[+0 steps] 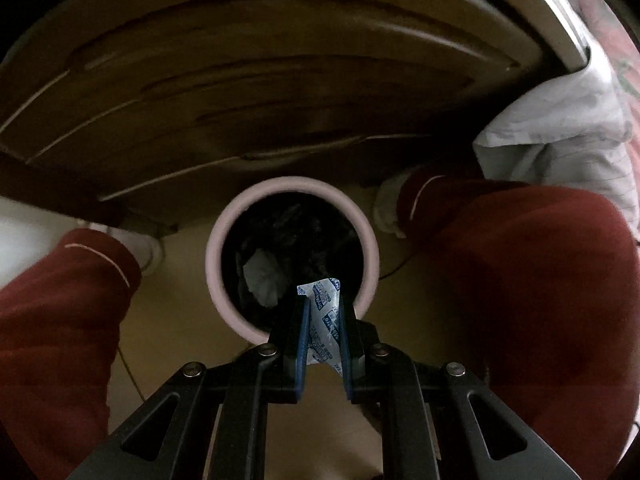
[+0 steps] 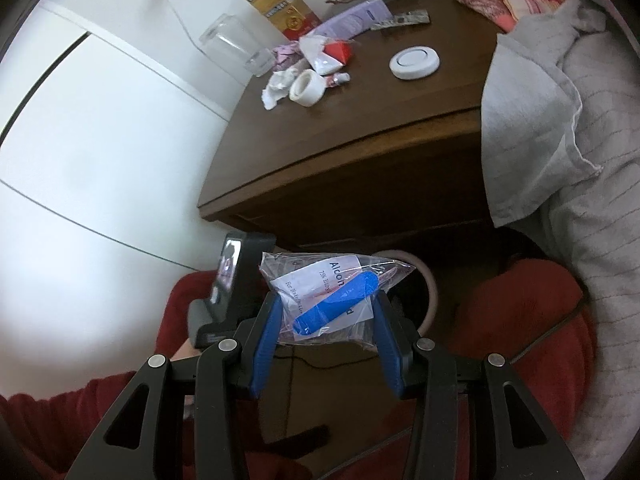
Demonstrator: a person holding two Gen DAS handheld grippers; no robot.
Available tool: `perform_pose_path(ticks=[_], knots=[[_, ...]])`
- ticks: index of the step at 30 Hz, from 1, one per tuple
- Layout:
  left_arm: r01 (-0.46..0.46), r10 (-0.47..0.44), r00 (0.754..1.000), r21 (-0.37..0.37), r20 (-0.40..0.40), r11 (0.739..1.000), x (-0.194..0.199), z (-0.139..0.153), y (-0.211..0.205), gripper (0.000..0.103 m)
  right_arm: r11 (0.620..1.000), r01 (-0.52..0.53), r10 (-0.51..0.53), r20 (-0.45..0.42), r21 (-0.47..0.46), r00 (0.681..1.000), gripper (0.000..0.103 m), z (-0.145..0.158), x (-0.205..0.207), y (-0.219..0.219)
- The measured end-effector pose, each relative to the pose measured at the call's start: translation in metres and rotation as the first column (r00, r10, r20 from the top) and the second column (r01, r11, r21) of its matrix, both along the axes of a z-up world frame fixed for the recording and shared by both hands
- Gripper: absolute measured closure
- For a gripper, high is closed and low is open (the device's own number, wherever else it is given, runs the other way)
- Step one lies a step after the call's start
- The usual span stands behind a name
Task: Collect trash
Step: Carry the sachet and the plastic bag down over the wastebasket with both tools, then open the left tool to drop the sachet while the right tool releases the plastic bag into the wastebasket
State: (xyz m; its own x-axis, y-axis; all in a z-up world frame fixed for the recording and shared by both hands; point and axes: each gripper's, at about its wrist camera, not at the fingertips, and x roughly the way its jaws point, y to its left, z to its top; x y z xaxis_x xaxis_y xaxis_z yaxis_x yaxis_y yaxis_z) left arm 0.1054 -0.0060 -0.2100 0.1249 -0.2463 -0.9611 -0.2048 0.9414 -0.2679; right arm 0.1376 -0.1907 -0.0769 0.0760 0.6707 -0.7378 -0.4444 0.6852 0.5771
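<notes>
In the left wrist view my left gripper [image 1: 323, 304] points down over the near rim of a round pink-rimmed bin [image 1: 214, 240] on the floor. It is shut on a small white sachet with blue print [image 1: 323, 316]. Crumpled white paper [image 1: 262, 276] lies inside the dark bin. In the right wrist view my right gripper [image 2: 326, 300] is shut on a clear plastic bag [image 2: 320, 300] with a white label and a blue object inside. The bin's rim [image 2: 430, 280] shows just behind the bag.
A brown nightstand [image 2: 360, 152] holds crumpled tissue [image 2: 276, 90], a tape roll [image 2: 306, 87], a glass [image 2: 236, 46], boxes [image 2: 280, 6], a white round disc [image 2: 415, 63] and glasses. Bedding [image 2: 560, 140] hangs at the right. The person's red-clad knees [image 1: 540, 280] flank the bin.
</notes>
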Motion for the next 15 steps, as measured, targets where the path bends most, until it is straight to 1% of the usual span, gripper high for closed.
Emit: perform_pose_path(ticks=[3,8,11,13,15], knots=[[0.008,-0.008,1.0,0.0,-0.012,1.0,0.004,-0.008,-0.003,0.088,1.0,0.004,-0.004,-0.012,-0.007,1.0,0.058,-0.004,0.004,0.0],[0.018,-0.017,1.0,0.023,-0.026,1.0,0.006,-0.015,-0.005,0.088,1.0,0.008,-0.008,-0.025,-0.003,1.0,0.058,-0.008,0.008,0.0],[0.027,-0.026,0.999,0.024,-0.028,0.999,0.009,-0.017,-0.008,0.084,1.0,0.003,-0.003,-0.033,0.003,0.999,0.058,-0.009,0.009,0.001],[0.031,-0.03,0.999,0.023,-0.036,0.999,0.011,-0.018,-0.008,0.07,1.0,0.003,-0.003,-0.038,0.004,0.999,0.058,-0.011,0.009,0.001],[0.024,-0.023,0.999,0.035,-0.04,0.999,0.013,-0.018,-0.008,0.033,1.0,0.004,-0.004,-0.043,0.003,0.999,0.058,-0.012,0.01,0.002]])
